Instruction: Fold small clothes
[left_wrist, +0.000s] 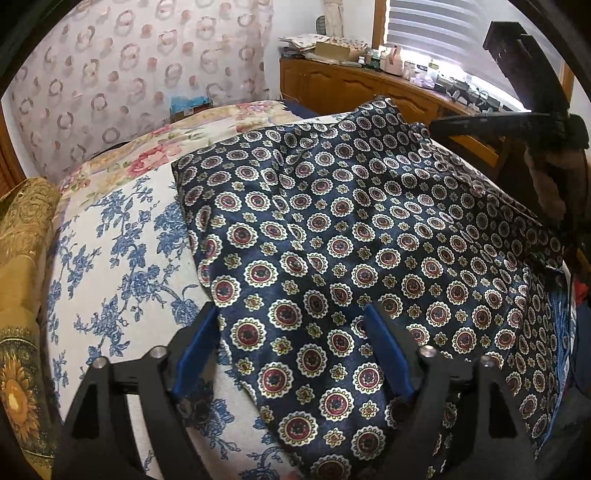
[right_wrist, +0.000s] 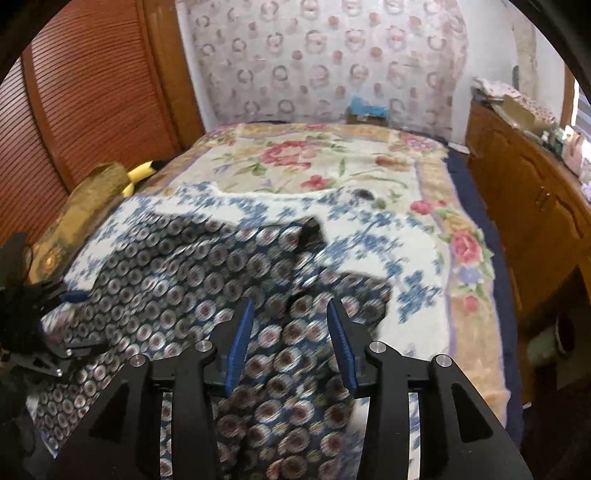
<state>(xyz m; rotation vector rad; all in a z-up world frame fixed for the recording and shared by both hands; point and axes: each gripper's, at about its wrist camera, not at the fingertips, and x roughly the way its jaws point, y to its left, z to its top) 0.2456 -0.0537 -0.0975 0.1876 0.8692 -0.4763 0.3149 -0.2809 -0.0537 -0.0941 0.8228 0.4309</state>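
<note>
The dark navy satin garment printed with red-and-cream medallions (left_wrist: 332, 229) is seen spread over the middle of the left wrist view, lying on the white cloth with blue floral print (left_wrist: 122, 258) that covers the bed with its cream rose-patterned blanket (right_wrist: 332, 158). The garment is rumpled and only loosely laid out; no finished fold can be made out, so the task is judged to be at an early stage, with most of the folding left.

The left gripper (left_wrist: 291, 347) is held wide open at the lower centre of its frame, its blue-padded fingers (left_wrist: 388, 354) straddling the garment's near edge without pinching it. The right gripper (right_wrist: 290, 343) is likewise open, low in its blurred view, the fabric passing between its fingers (right_wrist: 240, 343); whether contact is made cannot be told.
</note>
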